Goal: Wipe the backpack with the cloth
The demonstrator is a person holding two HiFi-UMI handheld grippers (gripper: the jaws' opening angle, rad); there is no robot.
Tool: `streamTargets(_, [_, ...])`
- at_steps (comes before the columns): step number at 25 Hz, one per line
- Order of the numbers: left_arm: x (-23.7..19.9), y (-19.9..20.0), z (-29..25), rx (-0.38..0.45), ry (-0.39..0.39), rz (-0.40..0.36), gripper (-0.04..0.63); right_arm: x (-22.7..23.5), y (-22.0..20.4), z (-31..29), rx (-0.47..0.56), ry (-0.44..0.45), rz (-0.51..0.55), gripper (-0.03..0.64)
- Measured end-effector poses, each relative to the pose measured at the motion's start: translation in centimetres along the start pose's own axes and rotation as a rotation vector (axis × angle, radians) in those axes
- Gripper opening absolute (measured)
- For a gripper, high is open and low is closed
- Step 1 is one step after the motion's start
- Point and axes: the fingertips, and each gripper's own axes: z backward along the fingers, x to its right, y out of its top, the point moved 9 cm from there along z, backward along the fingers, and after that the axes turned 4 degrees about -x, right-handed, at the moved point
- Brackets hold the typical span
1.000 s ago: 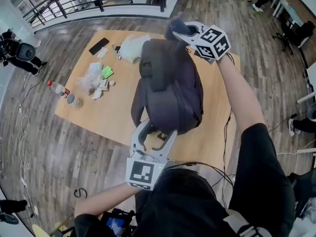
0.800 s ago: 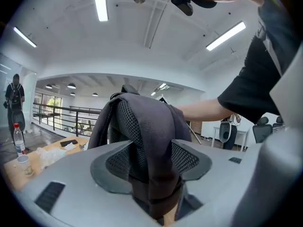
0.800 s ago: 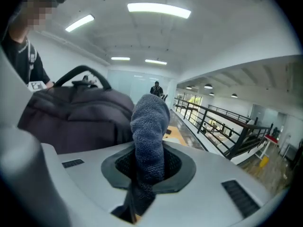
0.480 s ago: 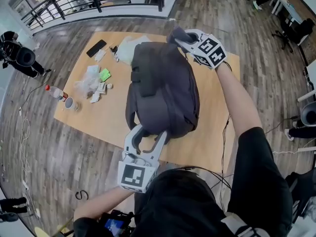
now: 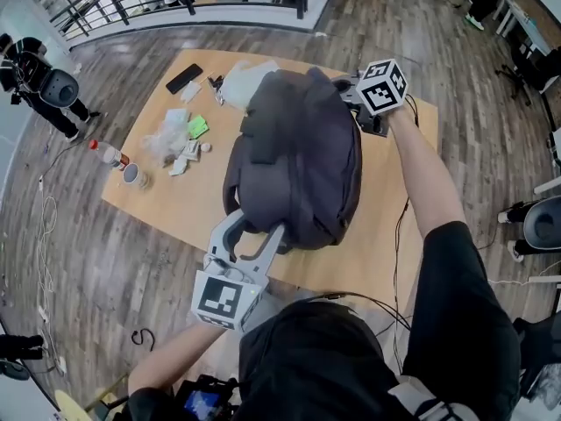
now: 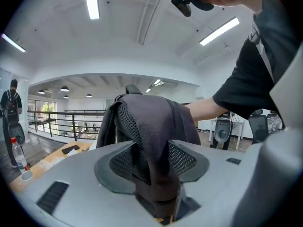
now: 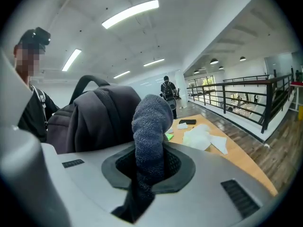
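The backpack [image 5: 298,160] lies on the bench [image 5: 184,204]. The left tool [image 5: 254,228], jaws just closing, pinches its shoulder strap [image 6: 156,141]. The right tool [image 7: 149,167] clamps the cloth [image 7: 151,117]. A weak strap grip could let the bag slide during wiping.

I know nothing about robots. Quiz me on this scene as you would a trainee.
1. What is between the left hand-held gripper's jaws?
2. True or false: the cloth lies loose on the table.
3. What dark thing lies at the table's far left corner? A phone, B laptop, C shoe.
Key: 1. The backpack's strap; those jaws have just been closing on it. 2. False: the right hand-held gripper grips the cloth. 3. A.
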Motion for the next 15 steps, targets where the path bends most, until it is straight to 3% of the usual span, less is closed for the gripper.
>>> streamTargets(4, [-3.8, -0.6, -0.6, -0.005, 0.047, 0.002, 0.216, -2.7, -3.4, 4.0, 0.101, -0.101, -0.025, 0.058])
streamTargets(9, [-8.9, -0.2, -3.5, -0.014, 0.06, 0.026, 0.204, -11.3, -9.0, 9.5, 0.295, -0.382, -0.066, 0.058])
streamTargets(12, [-11.7, 0.4, -5.7, 0.014, 0.033, 0.048, 0.184, -17.0, -10.5, 10.1, 0.314, -0.52, -0.081, 0.058])
streamTargets(13, [-12.2, 0.7, -6.4, 0.029, 0.026, 0.058, 0.155, -18.6, -10.8, 10.3, 0.295, -0.561, -0.077, 0.058])
streamTargets(14, [-12.5, 0.9, -7.1, 0.043, 0.02, 0.063, 0.031, -20.0, -10.9, 10.6, 0.268, -0.605, -0.068, 0.058])
streamTargets(15, [-12.7, 1.0, -7.5, 0.053, 0.015, 0.066, 0.015, -21.3, -10.8, 11.2, 0.246, -0.651, -0.053, 0.059])
